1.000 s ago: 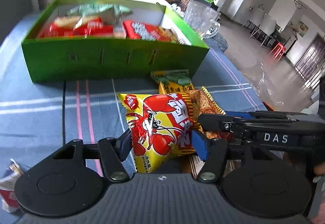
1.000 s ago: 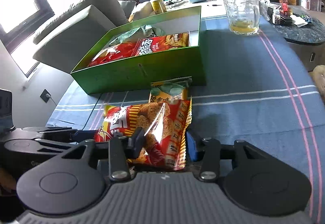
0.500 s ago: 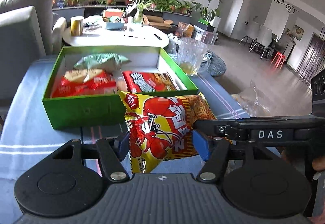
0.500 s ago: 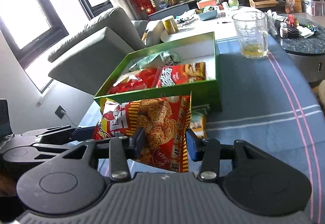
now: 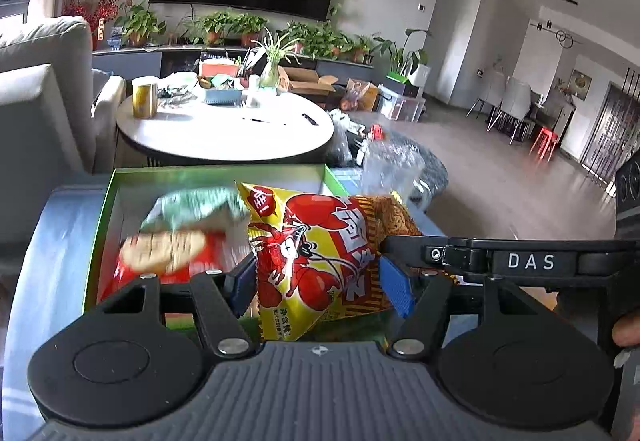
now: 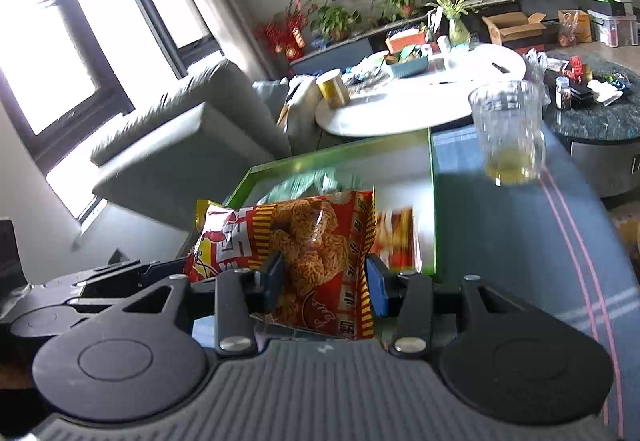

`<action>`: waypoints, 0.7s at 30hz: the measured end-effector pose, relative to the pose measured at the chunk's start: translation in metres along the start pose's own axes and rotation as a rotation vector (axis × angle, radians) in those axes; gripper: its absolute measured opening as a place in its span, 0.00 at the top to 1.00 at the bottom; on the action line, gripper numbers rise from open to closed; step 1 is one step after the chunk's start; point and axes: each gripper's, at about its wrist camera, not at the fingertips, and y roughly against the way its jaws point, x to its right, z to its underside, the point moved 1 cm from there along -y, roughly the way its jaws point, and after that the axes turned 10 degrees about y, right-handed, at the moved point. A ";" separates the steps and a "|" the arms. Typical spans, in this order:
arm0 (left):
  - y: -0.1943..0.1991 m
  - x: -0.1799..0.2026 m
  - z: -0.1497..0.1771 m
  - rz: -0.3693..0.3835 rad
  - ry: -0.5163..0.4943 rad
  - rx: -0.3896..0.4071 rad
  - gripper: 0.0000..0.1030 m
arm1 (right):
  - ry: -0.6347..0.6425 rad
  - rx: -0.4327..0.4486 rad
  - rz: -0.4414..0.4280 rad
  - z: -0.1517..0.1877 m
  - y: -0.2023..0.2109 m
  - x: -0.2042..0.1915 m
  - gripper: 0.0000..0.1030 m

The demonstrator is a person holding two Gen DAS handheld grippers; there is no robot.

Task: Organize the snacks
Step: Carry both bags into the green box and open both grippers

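Two snack bags held above the near edge of the green box

The blue striped table point(image 6: 520, 241) lay bare right of the green box point(image 6: 433, 209), up to a glass mug point(image 6: 510, 137) by the box's far right corner. Over the box's near wall, the left tool point(image 5: 318, 283) clamped a yellow crayfish bag point(image 5: 308, 253); beside it, the right tool point(image 6: 324, 281) was closed tight on a red noodle-snack bag point(image 6: 316, 241). Packets blurred inside the box.
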 end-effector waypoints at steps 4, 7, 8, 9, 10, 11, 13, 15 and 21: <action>-0.026 -0.004 -0.020 -0.006 -0.006 0.022 0.42 | -0.036 0.031 0.026 -0.013 -0.017 0.015 0.60; -0.045 -0.007 -0.029 -0.012 -0.022 0.030 0.42 | -0.077 0.053 0.023 -0.019 -0.031 0.027 0.60; -0.051 -0.007 -0.031 -0.017 -0.025 0.028 0.42 | -0.089 0.055 0.023 -0.021 -0.037 0.032 0.60; -0.058 -0.009 -0.034 -0.023 -0.030 0.024 0.42 | -0.096 0.055 0.025 -0.023 -0.042 0.035 0.60; -0.064 -0.010 -0.036 -0.029 -0.034 0.022 0.42 | -0.098 0.052 0.028 -0.024 -0.047 0.038 0.60; -0.070 -0.012 -0.038 -0.034 -0.039 0.019 0.42 | -0.097 0.049 0.033 -0.026 -0.051 0.040 0.60; -0.082 -0.016 -0.041 -0.040 -0.042 0.014 0.42 | -0.096 0.042 0.045 -0.028 -0.062 0.045 0.60; -0.094 -0.021 -0.042 -0.063 -0.041 0.006 0.40 | -0.093 0.041 0.058 -0.030 -0.071 0.049 0.59; -0.102 -0.039 -0.031 -0.159 -0.062 0.024 0.35 | -0.011 0.050 0.141 -0.022 -0.079 0.049 0.50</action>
